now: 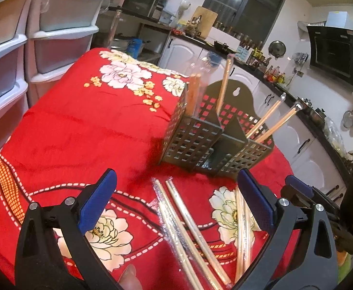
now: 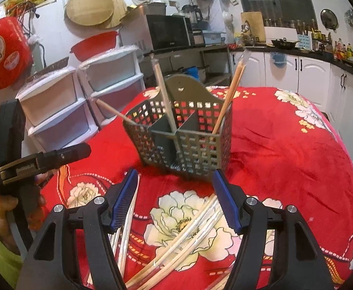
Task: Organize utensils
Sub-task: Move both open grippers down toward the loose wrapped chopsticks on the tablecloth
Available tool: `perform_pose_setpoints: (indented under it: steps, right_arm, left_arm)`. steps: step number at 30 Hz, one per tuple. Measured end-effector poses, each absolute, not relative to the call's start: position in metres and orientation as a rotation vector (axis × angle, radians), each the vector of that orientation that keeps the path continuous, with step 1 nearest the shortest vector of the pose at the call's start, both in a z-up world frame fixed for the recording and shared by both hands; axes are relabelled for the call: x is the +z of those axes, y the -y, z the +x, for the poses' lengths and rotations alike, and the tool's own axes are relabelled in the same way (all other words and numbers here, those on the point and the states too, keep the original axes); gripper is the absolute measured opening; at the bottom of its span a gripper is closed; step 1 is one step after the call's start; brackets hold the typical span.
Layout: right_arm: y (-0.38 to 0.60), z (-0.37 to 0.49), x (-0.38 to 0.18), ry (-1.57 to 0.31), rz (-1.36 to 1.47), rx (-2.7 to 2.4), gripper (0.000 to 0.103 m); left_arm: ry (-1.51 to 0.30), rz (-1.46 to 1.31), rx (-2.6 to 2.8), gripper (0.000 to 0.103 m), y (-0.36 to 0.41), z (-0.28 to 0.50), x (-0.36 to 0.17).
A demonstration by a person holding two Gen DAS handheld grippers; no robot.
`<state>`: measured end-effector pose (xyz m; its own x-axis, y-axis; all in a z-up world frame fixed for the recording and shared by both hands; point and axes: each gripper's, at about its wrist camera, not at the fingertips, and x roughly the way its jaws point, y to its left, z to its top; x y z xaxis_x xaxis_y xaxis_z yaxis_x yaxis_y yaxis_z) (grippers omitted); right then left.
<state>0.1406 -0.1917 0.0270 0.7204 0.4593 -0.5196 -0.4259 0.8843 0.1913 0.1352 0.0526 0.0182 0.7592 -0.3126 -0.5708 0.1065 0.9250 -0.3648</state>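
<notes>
A grey perforated utensil holder (image 1: 215, 135) (image 2: 183, 135) with compartments stands on the red floral cloth (image 1: 79, 125). Several wrapped chopstick pairs stand in it (image 1: 224, 82) (image 2: 227, 96). More wrapped chopsticks (image 1: 188, 229) (image 2: 176, 246) lie loose on the cloth in front of it. My left gripper (image 1: 176, 198) is open and empty above the loose chopsticks. My right gripper (image 2: 176, 198) is open and empty over its share of loose chopsticks. The right gripper's blue pads show at the left view's right edge (image 1: 297, 186).
White plastic drawer units (image 1: 19, 48) (image 2: 79, 96) stand beside the table at its far-left side. Kitchen counters and white cabinets (image 1: 285, 111) (image 2: 309, 72) run behind. The hand holding the left gripper (image 2: 14, 169) shows at the right view's left edge.
</notes>
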Motion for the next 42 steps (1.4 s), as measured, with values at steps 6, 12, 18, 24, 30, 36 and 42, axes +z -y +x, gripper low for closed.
perform_pose_setpoints:
  steps: [6,12,18,24,30,36,42]
  right_arm:
    - [0.184,0.142,0.016,-0.627,0.046,0.503,0.062]
    - [0.176,0.147,0.002,-0.685,0.021,0.512,0.062]
    - [0.175,0.156,-0.012,-0.744,0.008,0.498,0.054]
    - [0.175,0.168,-0.026,-0.809,0.004,0.477,0.042]
    - [0.178,0.177,-0.037,-0.857,0.016,0.452,0.036]
    - [0.183,0.184,-0.042,-0.884,0.045,0.437,0.036]
    - [0.187,0.191,-0.047,-0.906,0.071,0.431,0.036]
  left_arm:
    - [-0.7,-0.328,-0.208,0.091,-0.058,0.137,0.004]
    - [-0.742,-0.321,-0.208,0.083,-0.057,0.142,-0.008]
    - [-0.809,-0.342,-0.21,0.049,-0.058,0.152,-0.027]
    - [-0.85,-0.369,-0.234,0.034,-0.056,0.16,-0.037]
    - [-0.896,-0.421,-0.252,0.03,-0.057,0.173,-0.046]
    - [-0.928,-0.438,-0.268,0.025,-0.053,0.185,-0.052]
    - [-0.949,-0.435,-0.266,0.025,-0.052,0.199,-0.057]
